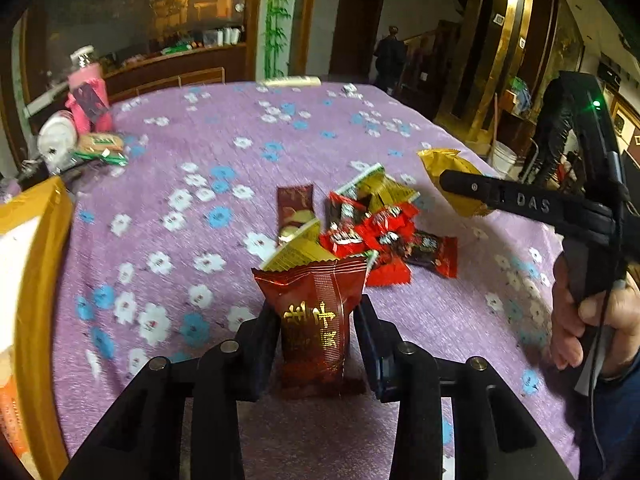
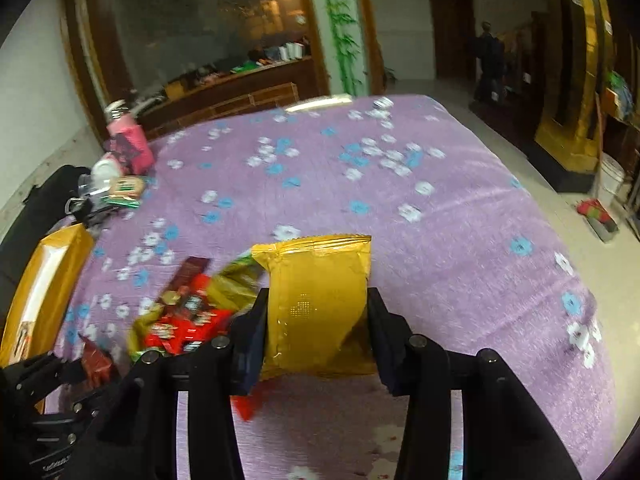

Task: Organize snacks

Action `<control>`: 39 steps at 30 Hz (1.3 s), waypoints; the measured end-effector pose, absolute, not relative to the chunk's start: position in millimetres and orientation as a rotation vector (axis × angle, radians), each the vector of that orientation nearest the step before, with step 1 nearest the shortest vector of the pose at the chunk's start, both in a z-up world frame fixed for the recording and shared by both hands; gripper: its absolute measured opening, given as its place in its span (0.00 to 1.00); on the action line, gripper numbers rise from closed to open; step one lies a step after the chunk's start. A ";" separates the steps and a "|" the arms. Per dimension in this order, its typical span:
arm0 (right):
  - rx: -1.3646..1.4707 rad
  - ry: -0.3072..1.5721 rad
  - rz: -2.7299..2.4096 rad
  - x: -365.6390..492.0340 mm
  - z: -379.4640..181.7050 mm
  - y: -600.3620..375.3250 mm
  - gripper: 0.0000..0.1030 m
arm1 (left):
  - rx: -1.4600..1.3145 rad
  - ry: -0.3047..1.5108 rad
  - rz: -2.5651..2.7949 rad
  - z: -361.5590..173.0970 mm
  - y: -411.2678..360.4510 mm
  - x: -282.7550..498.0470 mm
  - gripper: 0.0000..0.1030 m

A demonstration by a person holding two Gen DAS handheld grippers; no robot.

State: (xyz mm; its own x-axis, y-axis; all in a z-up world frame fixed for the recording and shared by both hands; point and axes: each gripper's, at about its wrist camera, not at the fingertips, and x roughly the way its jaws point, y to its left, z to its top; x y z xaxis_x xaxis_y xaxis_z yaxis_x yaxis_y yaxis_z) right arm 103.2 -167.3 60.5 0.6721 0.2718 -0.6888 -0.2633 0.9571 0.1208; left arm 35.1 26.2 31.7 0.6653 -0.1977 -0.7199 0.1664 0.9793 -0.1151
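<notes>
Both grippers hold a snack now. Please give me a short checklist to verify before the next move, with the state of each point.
1. Left gripper shut on red packet: ok.
2. Right gripper shut on gold packet: ok.
3. Both packets lifted clear of the pile: ok.
4. Grippers apart from each other: ok.
5. Yellow box at the left has room inside: cannot tell.

Yellow box (image 1: pixel 28 280) at 9 o'clock cut off by edge; pile (image 2: pixel 180 316) blurred, partly hidden behind fingers (image 2: pixel 250 344).
</notes>
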 end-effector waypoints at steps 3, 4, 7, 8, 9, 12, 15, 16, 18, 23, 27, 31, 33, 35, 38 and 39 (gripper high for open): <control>-0.042 0.740 0.373 92.5 62.6 -143.5 0.42 | -0.048 0.808 -0.187 33.8 29.3 35.7 0.37; -0.059 0.731 0.397 88.9 63.1 -136.2 0.42 | -0.048 0.806 -0.182 34.2 29.9 35.8 0.37; -0.091 0.725 0.478 80.2 62.2 -115.7 0.42 | -0.049 0.795 -0.166 35.6 31.2 34.9 0.37; -0.103 0.724 0.489 77.9 61.3 -111.0 0.42 | -0.049 0.792 -0.163 36.2 31.5 33.9 0.37; -0.118 0.727 0.501 75.7 59.6 -106.4 0.42 | -0.049 0.791 -0.162 36.1 31.8 33.6 0.37; -0.132 0.733 0.518 73.7 56.5 -100.8 0.42 | -0.046 0.793 -0.158 35.7 31.5 33.9 0.38; -0.111 0.740 0.513 75.7 56.3 -103.9 0.42 | -0.050 0.801 -0.159 34.8 32.2 34.5 0.37; -0.103 0.740 0.507 75.5 56.7 -106.1 0.42 | -0.052 0.805 -0.161 34.5 32.3 34.8 0.37; -0.079 0.745 0.502 77.4 57.7 -110.7 0.42 | -0.058 0.817 -0.167 33.2 32.4 35.6 0.36; -0.052 0.747 0.480 79.1 59.4 -117.5 0.42 | -0.058 0.854 -0.169 28.0 32.3 37.9 0.35; -0.045 0.740 0.482 77.9 61.6 -119.3 0.42 | -0.055 0.872 -0.166 24.3 31.4 39.3 0.36; -0.041 0.735 0.486 77.3 63.1 -119.9 0.42 | -0.045 0.915 -0.160 16.5 30.0 44.9 0.49; -0.039 0.731 0.488 76.7 64.4 -119.9 0.42 | -0.050 0.913 -0.154 15.6 29.3 46.7 0.56; -0.037 0.729 0.491 76.3 64.7 -119.7 0.42 | -0.052 0.909 -0.153 14.8 30.1 47.7 0.56; -0.039 0.729 0.493 75.6 64.7 -118.7 0.42 | -0.085 0.903 -0.154 15.0 35.8 49.2 0.34; -0.039 0.729 0.496 75.0 65.0 -118.5 0.42 | -0.103 0.904 -0.153 15.0 39.1 50.1 0.33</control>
